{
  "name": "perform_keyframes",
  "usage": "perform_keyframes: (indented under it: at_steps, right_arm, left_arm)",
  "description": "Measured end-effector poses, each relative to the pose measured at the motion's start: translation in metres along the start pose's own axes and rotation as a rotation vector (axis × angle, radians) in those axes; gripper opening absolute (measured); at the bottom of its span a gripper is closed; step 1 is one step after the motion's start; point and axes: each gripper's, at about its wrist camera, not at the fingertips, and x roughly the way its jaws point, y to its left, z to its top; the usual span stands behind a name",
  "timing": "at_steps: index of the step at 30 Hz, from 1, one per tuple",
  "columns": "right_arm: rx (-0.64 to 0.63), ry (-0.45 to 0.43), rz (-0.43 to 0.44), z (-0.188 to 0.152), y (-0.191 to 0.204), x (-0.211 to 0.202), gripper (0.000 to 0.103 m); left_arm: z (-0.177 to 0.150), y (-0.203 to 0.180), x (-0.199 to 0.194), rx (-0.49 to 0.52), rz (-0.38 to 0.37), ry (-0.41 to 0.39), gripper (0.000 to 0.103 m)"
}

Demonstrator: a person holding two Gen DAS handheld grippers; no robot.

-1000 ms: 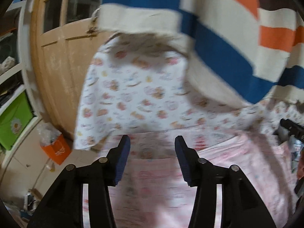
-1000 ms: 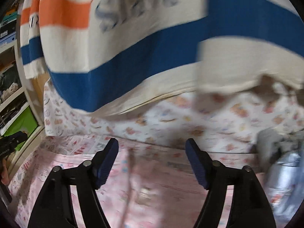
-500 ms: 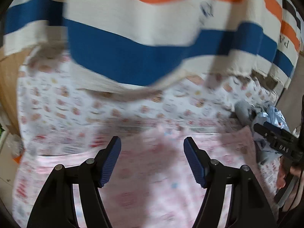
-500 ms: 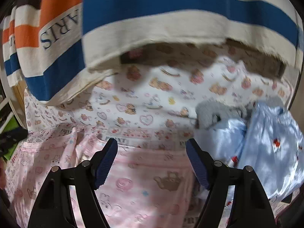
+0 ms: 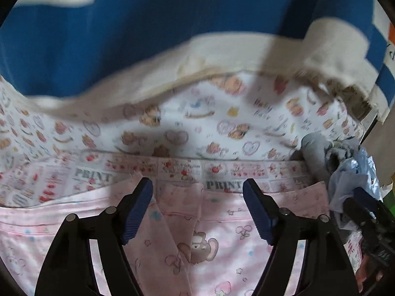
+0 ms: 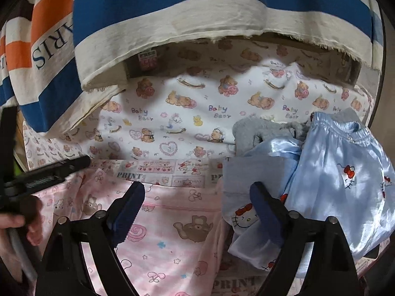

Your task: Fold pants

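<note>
Printed sheets cover the surface ahead of you, a baby-bear sheet at the back and a "PRINT" patterned cloth nearer, with a big blue, cream and orange striped cloth hanging over the top of both views. Your pink pants lie spread flat right under you, and your left tongs hover above them, fingers apart with nothing between, having just opened wider. Your right tongs are apart too, freshly widened, empty, poised over the pink fabric's right edge just beside the shiny blue kitty-print garment and a grey piece heaped beyond. In the right view your left hand shows at the far left, gripping its tool. By my read you're lining up for a fold, so pick matching points on the pink cloth, likely the edge nearest each side, and pinch only the pink layer. Watch that right side: the blue satin overlaps close by and could get caught. Come down level, bite both corners together, then lift evenly so the cloth stays square.
</note>
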Motion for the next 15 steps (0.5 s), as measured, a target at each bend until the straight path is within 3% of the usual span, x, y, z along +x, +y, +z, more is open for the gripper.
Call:
perform_keyframes:
  at_steps: [5, 11, 15]
  right_arm:
    - [0.002, 0.032, -0.010, -0.003, -0.002, 0.009, 0.090]
    - [-0.058, 0.035, -0.053, -0.007, 0.009, 0.013, 0.094]
    - [-0.050, 0.012, -0.048, -0.007, 0.007, 0.008, 0.095]
  left_arm:
    - [-0.014, 0.009, 0.022, 0.011, 0.001, 0.062, 0.040]
    - [-0.017, 0.002, 0.015, 0.066, -0.012, 0.030, 0.039]
    - [-0.015, 0.008, 0.020, 0.042, -0.037, 0.053, 0.014]
